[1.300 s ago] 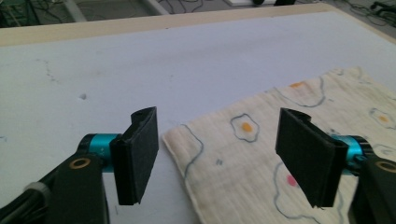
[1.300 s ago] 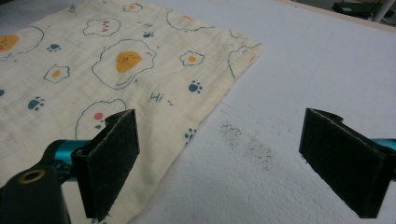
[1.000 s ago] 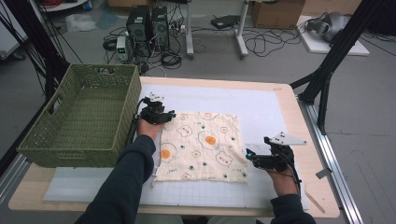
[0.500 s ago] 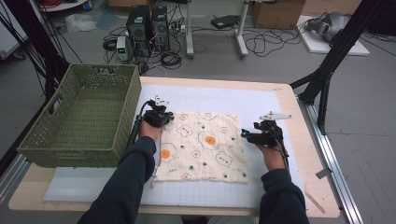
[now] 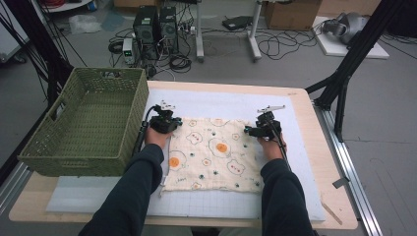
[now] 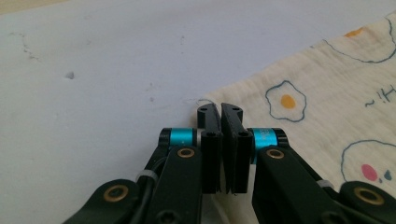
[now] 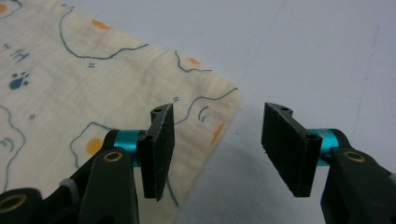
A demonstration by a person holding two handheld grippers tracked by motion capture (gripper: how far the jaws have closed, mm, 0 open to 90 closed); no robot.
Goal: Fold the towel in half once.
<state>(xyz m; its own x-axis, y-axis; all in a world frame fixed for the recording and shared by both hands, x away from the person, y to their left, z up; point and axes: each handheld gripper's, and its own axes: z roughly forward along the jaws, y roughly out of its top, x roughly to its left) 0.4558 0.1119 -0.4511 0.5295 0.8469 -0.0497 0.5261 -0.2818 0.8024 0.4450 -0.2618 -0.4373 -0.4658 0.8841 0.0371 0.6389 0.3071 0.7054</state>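
Observation:
A cream cloth printed with fried eggs and bears lies flat on the white mat. My left gripper sits at the cloth's far left corner. In the left gripper view its jaws are pressed together on that corner of the cloth. My right gripper is at the far right corner. Its jaws have just been closing and still stand apart, one pad over the cloth, the other over the mat, with the cloth's edge between them, untouched.
A green woven basket stands at the table's left side, close to my left forearm. The wooden table edge runs along the right. Cables, computer cases and stand legs sit on the floor beyond the table.
My right hand has moved away from the person, from the cloth's near right side up to its far right corner, and its jaws have narrowed. The left jaws have shut on the far left corner.

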